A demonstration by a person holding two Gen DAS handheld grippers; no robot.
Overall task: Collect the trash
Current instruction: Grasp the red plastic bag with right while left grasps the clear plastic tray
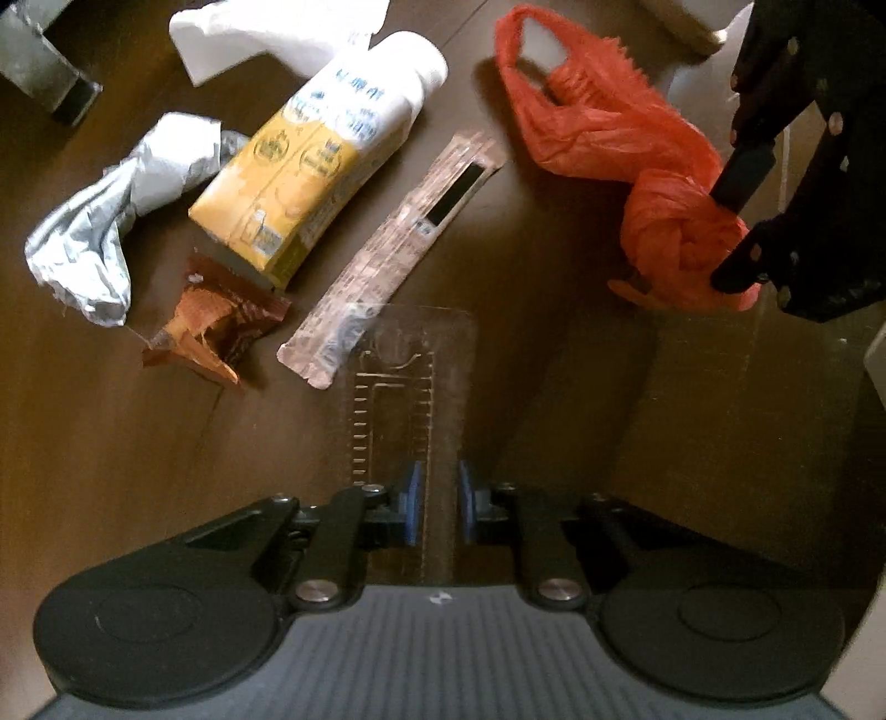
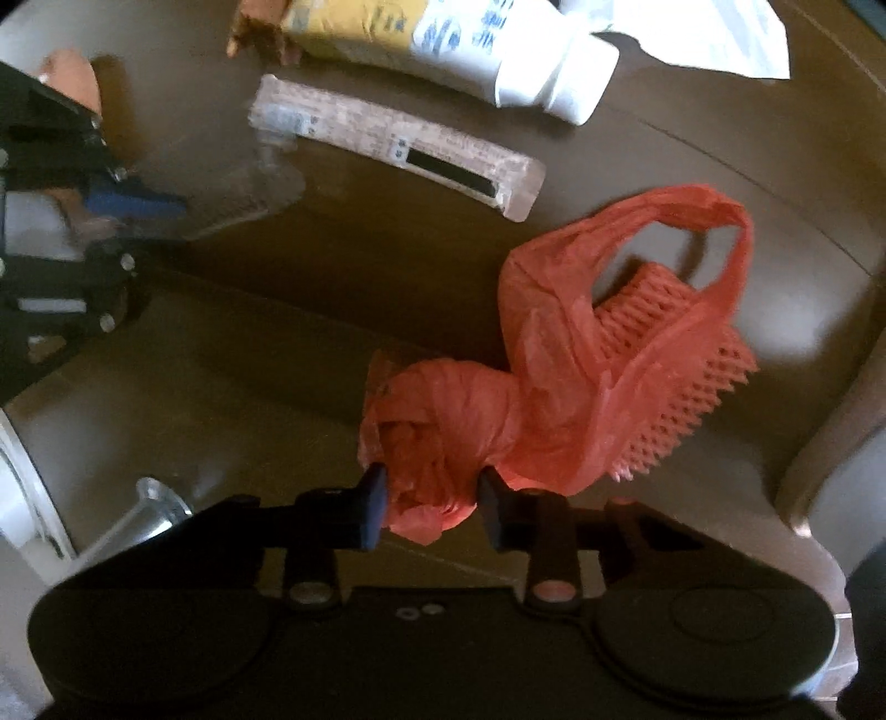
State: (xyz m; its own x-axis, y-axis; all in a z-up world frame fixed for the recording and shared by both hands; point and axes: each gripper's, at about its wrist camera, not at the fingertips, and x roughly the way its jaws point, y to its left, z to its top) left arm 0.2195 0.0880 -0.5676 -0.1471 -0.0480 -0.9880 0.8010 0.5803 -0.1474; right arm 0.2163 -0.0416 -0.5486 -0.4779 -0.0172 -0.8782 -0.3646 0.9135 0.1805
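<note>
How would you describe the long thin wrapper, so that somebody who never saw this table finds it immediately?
Start from the dark brown table and find the yellow and white carton. Between it and the red plastic bag lies the long thin wrapper. It alone is a flat, pale pinkish strip with a small black rectangle near one end.

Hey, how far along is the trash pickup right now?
Nothing looks collected yet. In hand: the right gripper is pinching the knotted red plastic bag; the left gripper holds a clear plastic piece. Left on the table: milk carton, long wrapper, foil wrapper, brown wrapper, tissue.
</note>
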